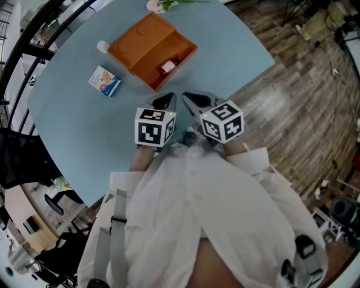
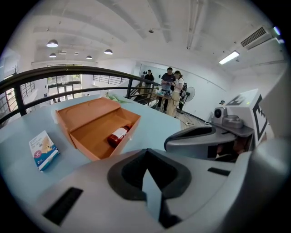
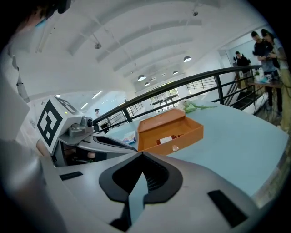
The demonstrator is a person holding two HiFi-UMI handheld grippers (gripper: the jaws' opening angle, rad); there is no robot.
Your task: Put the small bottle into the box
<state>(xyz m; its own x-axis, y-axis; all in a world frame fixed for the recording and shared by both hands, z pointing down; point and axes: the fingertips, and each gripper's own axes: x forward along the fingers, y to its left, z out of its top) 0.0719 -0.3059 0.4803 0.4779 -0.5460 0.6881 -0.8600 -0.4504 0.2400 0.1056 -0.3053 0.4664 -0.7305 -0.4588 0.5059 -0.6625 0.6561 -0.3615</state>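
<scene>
The orange box (image 1: 147,47) lies open on the pale blue table, lid folded back. The small red bottle with a white label (image 1: 167,67) lies on its side inside the tray half; it also shows in the left gripper view as the bottle (image 2: 117,135) and in the right gripper view as the bottle (image 3: 166,139). My left gripper (image 1: 165,100) and right gripper (image 1: 191,100) hover side by side near the table's front, short of the box. Both are shut with nothing between the jaws. Each gripper's own view shows the box ahead: box (image 2: 97,125), box (image 3: 169,129).
A small blue-and-white carton (image 1: 104,81) lies left of the box, and a white cap-like object (image 1: 102,46) sits by the box's far left corner. Flowers (image 1: 163,4) lie at the table's far edge. Wooden floor (image 1: 292,101) runs to the right; a black railing (image 2: 68,73) stands beyond.
</scene>
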